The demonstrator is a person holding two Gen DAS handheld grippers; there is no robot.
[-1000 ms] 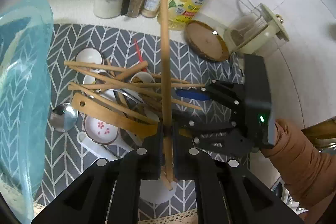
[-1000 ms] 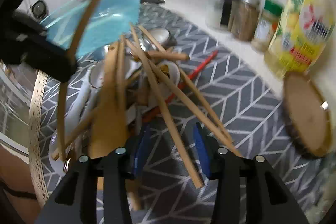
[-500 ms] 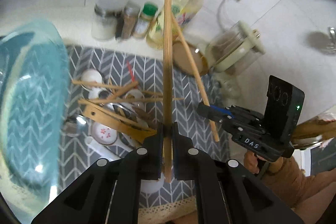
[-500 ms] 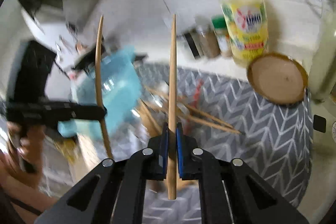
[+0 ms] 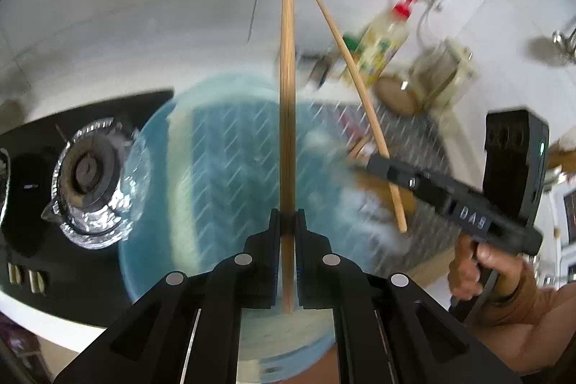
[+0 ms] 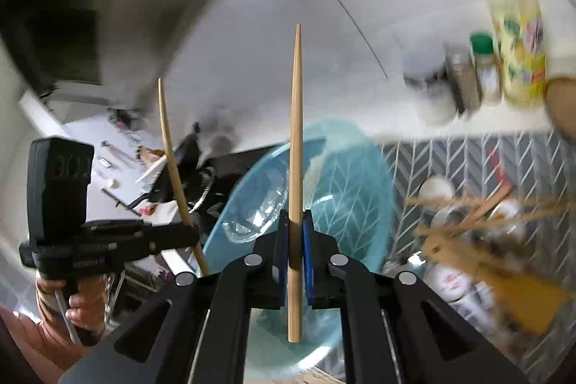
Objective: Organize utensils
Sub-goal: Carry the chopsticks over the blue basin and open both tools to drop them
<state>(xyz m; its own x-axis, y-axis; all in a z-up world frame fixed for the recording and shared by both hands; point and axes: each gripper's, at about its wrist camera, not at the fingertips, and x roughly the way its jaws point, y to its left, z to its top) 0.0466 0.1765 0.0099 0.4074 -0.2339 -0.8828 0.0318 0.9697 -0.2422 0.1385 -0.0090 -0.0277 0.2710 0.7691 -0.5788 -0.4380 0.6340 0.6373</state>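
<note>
Above blue basin (image 5: 223,168) beside stove (image 5: 86,175), each claw grips one chopstick (image 5: 287,96).

Two plain wooden chopsticks are off the tabletop. One chopstick (image 5: 287,117) stands upright, clamped near its lower end. The second chopstick (image 6: 296,168) is tapered, tip up, likewise clamped low. Remaining wooden utensils (image 6: 482,218) lie piled, crossed, on the chevron mat (image 6: 532,153), blurred.

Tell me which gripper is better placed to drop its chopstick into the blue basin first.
Probably left. The left gripper, shut on its chopstick, looks down at the blue basin filling its view. The right gripper grips its own chopstick beside the basin, nearer the mat.
</note>
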